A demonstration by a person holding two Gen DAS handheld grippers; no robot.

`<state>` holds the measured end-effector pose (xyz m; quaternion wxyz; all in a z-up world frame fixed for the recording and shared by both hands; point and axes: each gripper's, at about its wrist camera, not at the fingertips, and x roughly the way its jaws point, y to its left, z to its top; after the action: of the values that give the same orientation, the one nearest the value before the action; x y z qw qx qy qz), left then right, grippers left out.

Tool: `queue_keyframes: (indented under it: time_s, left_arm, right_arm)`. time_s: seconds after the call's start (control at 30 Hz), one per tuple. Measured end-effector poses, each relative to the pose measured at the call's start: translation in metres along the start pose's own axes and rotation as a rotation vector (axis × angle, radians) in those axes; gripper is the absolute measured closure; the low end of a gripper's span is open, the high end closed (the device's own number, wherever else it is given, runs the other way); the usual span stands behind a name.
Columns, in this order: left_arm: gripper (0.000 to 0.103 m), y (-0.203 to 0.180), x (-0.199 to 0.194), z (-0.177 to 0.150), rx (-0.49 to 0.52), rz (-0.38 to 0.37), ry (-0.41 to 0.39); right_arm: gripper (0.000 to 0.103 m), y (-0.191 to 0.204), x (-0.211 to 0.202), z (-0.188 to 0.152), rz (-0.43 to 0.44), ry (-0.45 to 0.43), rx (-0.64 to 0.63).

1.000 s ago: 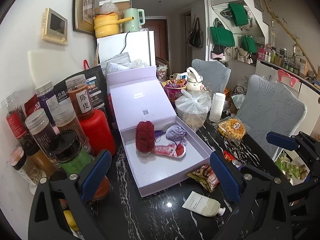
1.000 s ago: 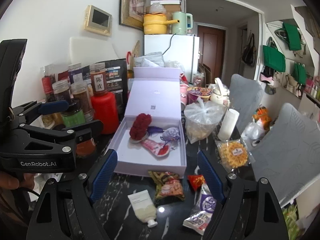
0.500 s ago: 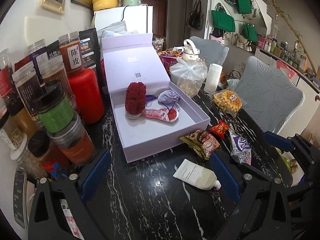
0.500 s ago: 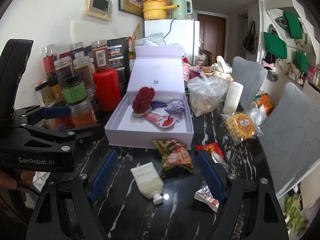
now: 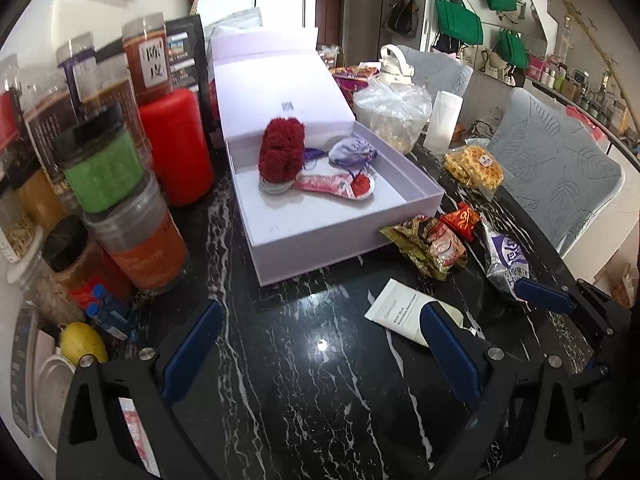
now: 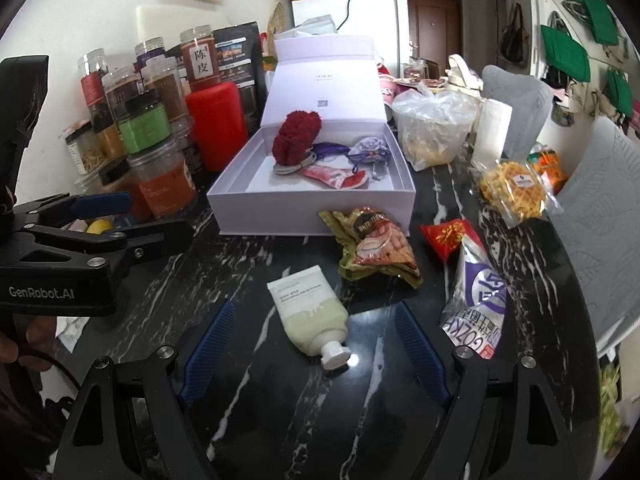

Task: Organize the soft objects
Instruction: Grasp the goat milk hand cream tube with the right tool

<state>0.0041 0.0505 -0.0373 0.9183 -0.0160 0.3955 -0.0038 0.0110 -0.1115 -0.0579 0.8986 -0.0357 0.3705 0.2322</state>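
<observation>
An open lilac box (image 5: 344,236) (image 6: 308,216) stands on the black marble table. Inside it lie a fuzzy red item (image 5: 280,152) (image 6: 296,136), a pink-red sock (image 5: 336,186) (image 6: 336,176) and a lilac drawstring pouch (image 5: 352,154) (image 6: 368,148). A white cream tube (image 5: 396,312) (image 6: 308,312) lies in front of the box. My left gripper (image 5: 320,356) is open and empty over bare table. My right gripper (image 6: 312,360) is open and empty, with the tube's cap end between its fingers' line.
Snack packets (image 6: 372,248) (image 6: 474,296) (image 6: 448,236) lie right of the tube. Stacked jars (image 5: 104,168) and a red canister (image 5: 176,144) crowd the left side. A plastic bag (image 6: 432,128), waffle packet (image 6: 512,188) and grey chairs (image 5: 552,168) stand at the right.
Both grippers have pulled back and lowered away from the box toward the table's near side. The tube and snack packets now sit closer in view. Both stay open.
</observation>
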Motion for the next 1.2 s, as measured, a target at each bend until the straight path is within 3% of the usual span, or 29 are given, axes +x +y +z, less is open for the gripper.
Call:
queue_keyframes:
  time_s: [0.7, 0.8, 0.87, 0.9, 1.2]
  left_arm:
    - [0.002, 0.005, 0.040, -0.008, -0.022, 0.008, 0.098]
    - [0.002, 0.004, 0.041, -0.007, -0.016, 0.016, 0.100]
    - [0.002, 0.004, 0.041, -0.006, -0.012, 0.018, 0.099]
    - [0.002, 0.004, 0.042, -0.006, -0.012, 0.017, 0.100]
    - [0.002, 0.006, 0.034, -0.005, -0.020, 0.015, 0.085]
  right_arm:
    - [0.023, -0.009, 0.072, -0.015, 0.027, 0.160, -0.049]
    - [0.032, -0.005, 0.073, -0.014, -0.009, 0.147, -0.084]
    - [0.048, 0.000, 0.073, -0.014, -0.027, 0.144, -0.118]
    - [0.052, 0.001, 0.072, -0.014, -0.017, 0.142, -0.120]
    - [0.052, -0.002, 0.064, -0.014, 0.017, 0.142, -0.077]
